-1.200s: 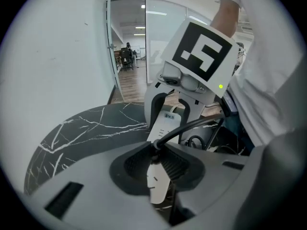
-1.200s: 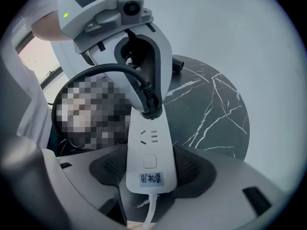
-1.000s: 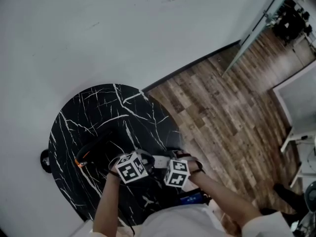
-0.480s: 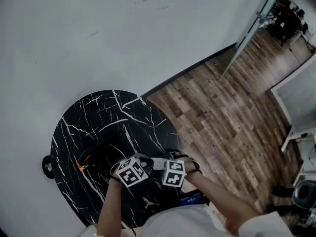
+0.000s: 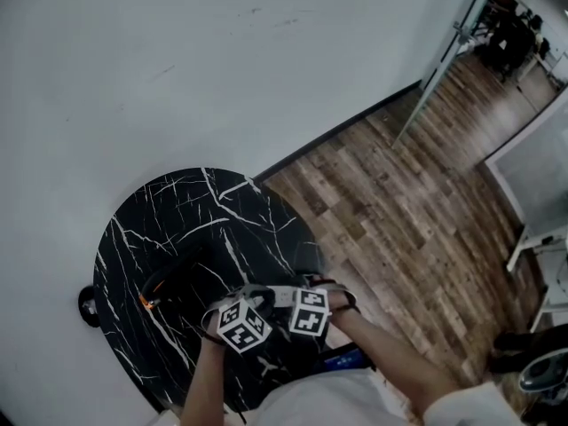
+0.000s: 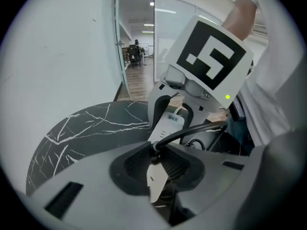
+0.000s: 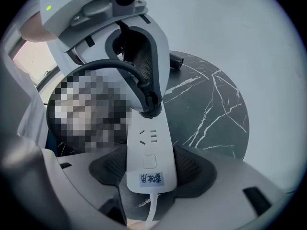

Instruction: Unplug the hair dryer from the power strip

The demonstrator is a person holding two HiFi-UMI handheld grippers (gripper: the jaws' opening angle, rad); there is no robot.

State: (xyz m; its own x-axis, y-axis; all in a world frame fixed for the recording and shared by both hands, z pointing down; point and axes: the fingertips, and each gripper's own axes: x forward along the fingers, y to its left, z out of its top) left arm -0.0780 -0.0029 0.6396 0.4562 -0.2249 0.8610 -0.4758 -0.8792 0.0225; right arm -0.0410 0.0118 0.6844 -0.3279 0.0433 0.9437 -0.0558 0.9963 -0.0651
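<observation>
The left gripper (image 6: 154, 159) is clenched on the black plug (image 6: 154, 146), which stands between its ribbed pads. The plug sits at the far end of the white power strip (image 7: 149, 143) and looks still seated in its socket. The black cord (image 6: 201, 128) arcs away from the plug to the right.

The right gripper (image 7: 149, 169) is clamped across the near end of the power strip, one pad on each long side, just by the small printed label. A free socket and a square button lie between that grip and the plug, and the strip's own white lead (image 7: 152, 210) trails out at the near end.

In the head view the two grippers face each other, close together, over the near edge of a round black marble table (image 5: 177, 211). The hair dryer (image 5: 182, 278) lies on the table just left of the left gripper, dark and hard to make out. A wood floor (image 5: 399, 211) spreads to the right.
</observation>
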